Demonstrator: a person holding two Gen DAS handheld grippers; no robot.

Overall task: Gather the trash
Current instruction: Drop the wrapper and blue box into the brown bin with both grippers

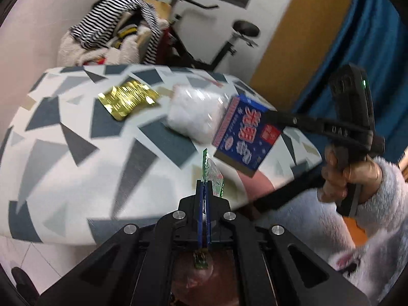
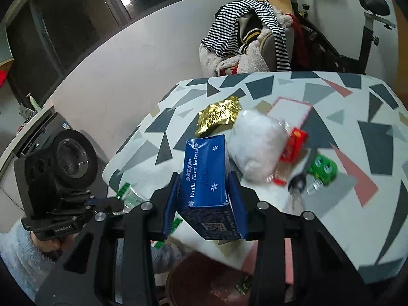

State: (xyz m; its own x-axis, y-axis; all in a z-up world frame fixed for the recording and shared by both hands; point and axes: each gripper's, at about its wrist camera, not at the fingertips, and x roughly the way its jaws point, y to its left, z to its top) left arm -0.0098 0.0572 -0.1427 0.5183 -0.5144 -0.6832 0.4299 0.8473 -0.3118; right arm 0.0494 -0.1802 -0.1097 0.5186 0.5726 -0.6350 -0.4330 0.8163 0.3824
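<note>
My left gripper (image 1: 204, 185) is shut on a clear wrapper with green print (image 1: 213, 176), held over the table's near edge. My right gripper (image 2: 205, 178) is shut on a blue vanilla ice cream box (image 2: 205, 178); in the left wrist view the box (image 1: 244, 137) hangs at the right above the table. A gold foil wrapper (image 1: 128, 99) and a clear bag of white stuff (image 1: 193, 112) lie on the patterned table (image 1: 76, 153). They also show in the right wrist view, the gold wrapper (image 2: 219, 114) and the bag (image 2: 256, 145). A dark red bin (image 2: 204, 280) sits below the right gripper.
A red packet (image 2: 293, 145), a green bottle label (image 2: 322, 165), a dark spoon (image 2: 297, 185) and a white card with a red border (image 2: 290, 112) lie on the table. Behind it stand a chair piled with striped clothes (image 2: 244, 38) and an exercise bike (image 2: 357, 38).
</note>
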